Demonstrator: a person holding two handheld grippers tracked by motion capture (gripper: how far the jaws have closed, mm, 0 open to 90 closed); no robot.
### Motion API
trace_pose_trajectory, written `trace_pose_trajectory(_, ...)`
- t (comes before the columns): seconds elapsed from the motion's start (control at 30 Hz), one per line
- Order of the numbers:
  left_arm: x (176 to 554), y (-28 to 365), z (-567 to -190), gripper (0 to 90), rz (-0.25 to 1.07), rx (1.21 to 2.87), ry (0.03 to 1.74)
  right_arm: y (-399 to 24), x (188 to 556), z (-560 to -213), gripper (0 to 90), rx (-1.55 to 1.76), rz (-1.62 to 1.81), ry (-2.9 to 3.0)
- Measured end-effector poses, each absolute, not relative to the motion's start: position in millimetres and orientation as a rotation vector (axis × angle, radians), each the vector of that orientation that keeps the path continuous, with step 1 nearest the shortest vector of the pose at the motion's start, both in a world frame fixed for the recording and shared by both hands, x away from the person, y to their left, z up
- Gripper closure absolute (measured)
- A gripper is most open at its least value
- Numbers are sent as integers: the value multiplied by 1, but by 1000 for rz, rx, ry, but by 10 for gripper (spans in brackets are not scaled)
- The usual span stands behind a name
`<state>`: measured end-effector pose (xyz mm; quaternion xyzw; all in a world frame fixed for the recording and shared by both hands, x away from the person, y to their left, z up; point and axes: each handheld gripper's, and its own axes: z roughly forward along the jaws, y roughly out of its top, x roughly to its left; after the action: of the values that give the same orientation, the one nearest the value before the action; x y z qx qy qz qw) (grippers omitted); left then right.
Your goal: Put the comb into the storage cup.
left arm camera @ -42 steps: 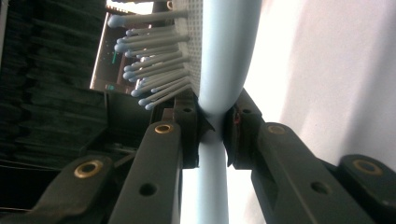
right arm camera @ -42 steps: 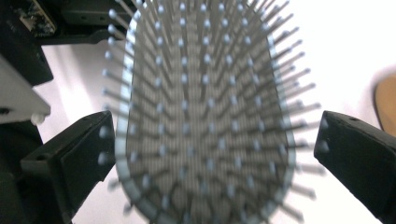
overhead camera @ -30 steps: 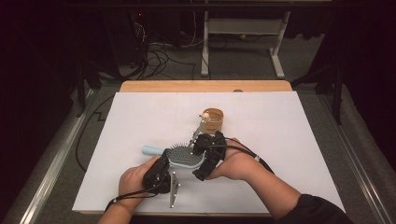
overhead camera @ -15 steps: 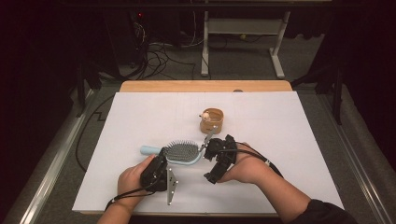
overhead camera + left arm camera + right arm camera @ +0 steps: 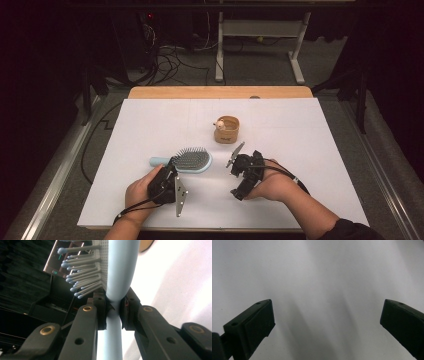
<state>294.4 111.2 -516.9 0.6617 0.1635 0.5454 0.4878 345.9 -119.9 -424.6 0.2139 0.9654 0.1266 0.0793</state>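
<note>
The pale blue plastic hairbrush with grey bristles lies on the white table cover, near a small round wooden cup. The narrow neck could twist or slip between the jaws, since the heavy head overhangs the grip. The left gripper is clamped on that neck. The right gripper hangs over bare cover, jaws spread wide, holding nothing.

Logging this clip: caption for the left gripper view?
Left claw shut on the neck of a pale blue plastic hairbrush.
</note>
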Motion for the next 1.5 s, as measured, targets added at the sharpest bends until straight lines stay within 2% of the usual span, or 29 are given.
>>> trace_pose_trajectory(0.83, 299, 123, -494, 776, 1128, 1450, 646, -167, 343, -442, 0, 735, 564, 2780)
trace_pose_trajectory(1.23, 300, 130, -481, 776, 1003, 1355, 758, -194, 339, -450, 0, 845, 839, 2612)
trace_pose_trajectory(1.33, 299, 132, -473, 776, 937, 1296, 792, -200, 337, -452, 0, 862, 910, 2557)
trace_pose_trajectory(1.5, 296, 134, -467, 776, 911, 1265, 799, -207, 333, -456, 0, 894, 1025, 2474)
